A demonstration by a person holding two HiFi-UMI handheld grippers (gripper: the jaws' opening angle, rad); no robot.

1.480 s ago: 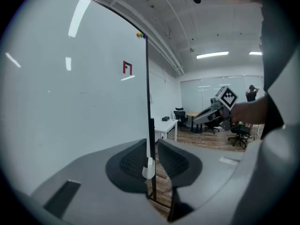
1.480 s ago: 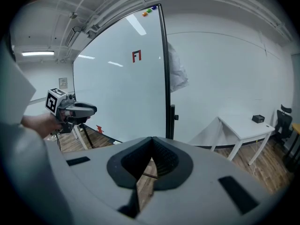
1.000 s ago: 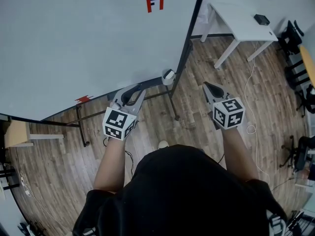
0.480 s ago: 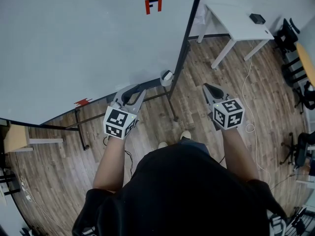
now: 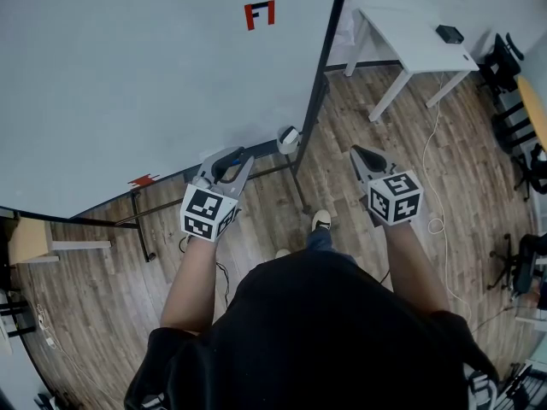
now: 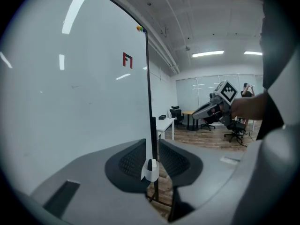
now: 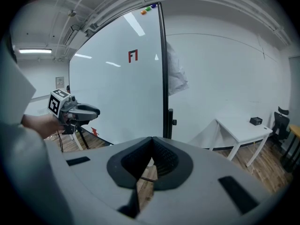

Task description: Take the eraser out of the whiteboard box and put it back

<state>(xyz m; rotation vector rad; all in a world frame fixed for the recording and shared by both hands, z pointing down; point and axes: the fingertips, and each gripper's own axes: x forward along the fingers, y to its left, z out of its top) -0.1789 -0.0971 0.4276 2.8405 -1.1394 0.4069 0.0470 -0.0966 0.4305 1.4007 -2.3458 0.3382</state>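
Left gripper (image 5: 234, 155) and right gripper (image 5: 355, 150) point toward the whiteboard (image 5: 128, 75)

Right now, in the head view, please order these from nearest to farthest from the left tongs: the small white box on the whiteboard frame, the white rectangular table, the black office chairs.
1. Small white box, at the lower corner of the whiteboard, just ahead of the left tongs.
2. White rectangular table, upper right.
3. Black office chairs, far right edge.
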